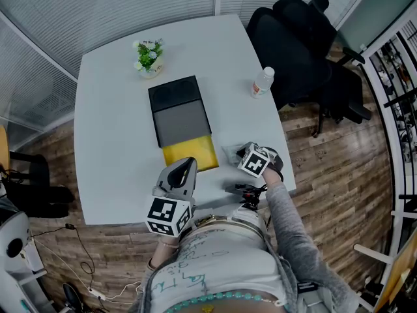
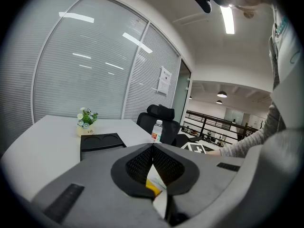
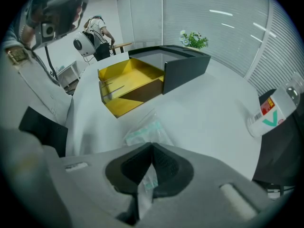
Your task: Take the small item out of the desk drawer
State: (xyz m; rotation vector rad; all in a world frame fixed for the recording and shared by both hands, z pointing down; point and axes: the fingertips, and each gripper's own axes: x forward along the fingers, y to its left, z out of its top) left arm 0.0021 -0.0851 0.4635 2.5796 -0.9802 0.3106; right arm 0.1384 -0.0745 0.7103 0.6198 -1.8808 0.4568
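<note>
The right gripper (image 3: 152,148) is clenched on a clear plastic packet (image 3: 144,130) lying on the white worktop (image 1: 111,142) just right of the open yellow drawer (image 1: 190,152), while the left gripper (image 2: 153,146) hangs closed and empty nearby.

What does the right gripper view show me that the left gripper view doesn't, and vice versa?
Only right gripper view: the open inside of the yellow drawer, and the right hand-held gripper shut on the clear packet. Only left gripper view: the ceiling light, and the left hand-held gripper shut, nothing held. Both: the plant, the black organizer, the water bottle.
</note>
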